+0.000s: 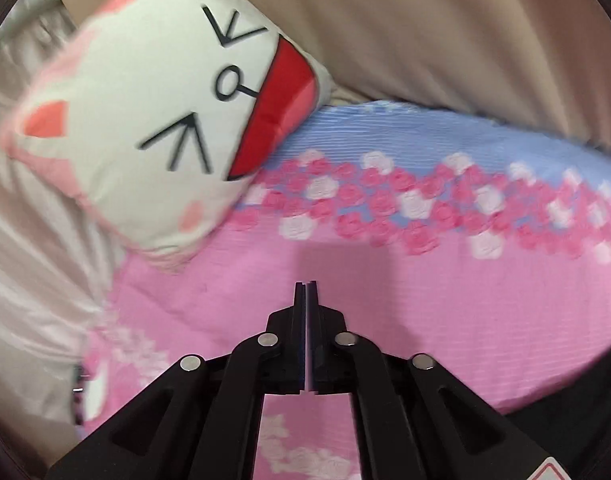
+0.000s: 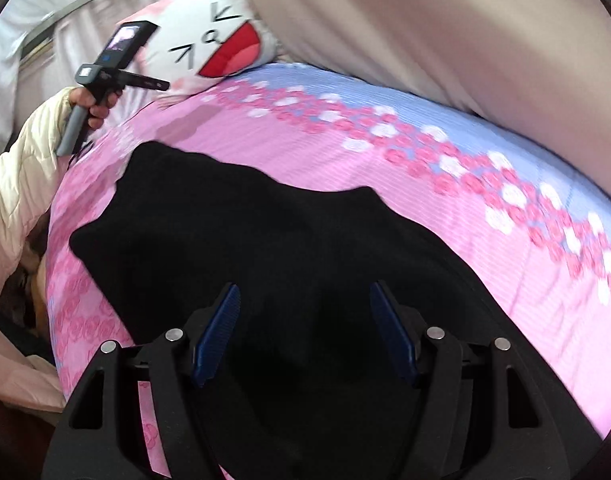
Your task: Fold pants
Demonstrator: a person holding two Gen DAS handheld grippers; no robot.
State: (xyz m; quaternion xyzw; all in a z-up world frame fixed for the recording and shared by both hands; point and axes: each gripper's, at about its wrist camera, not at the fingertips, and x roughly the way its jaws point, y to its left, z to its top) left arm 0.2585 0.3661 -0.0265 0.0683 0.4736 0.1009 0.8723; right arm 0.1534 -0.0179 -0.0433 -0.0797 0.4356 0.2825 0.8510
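**Black pants lie on the bed, one pair of tongs apart, the other together**

The bed carries a pink sheet with a band of pink and white roses and a blue strip along its far side. It fills most of both views, running ahead of and to both sides of each pair of tongs.

The black pants lie spread on that sheet in a rumpled heap. In the right wrist view they sit directly under and ahead of the right tongs, reaching out toward the left.

A white cat-face pillow with a red mouth rests at the far left of the left tongs, on the head end of the bed.

The right tongs stand wide apart with blue pads showing, above the dark cloth and holding nothing.

The left tongs are pressed together and empty, over bare pink sheet. In the right wrist view they appear far left, held in a hand.
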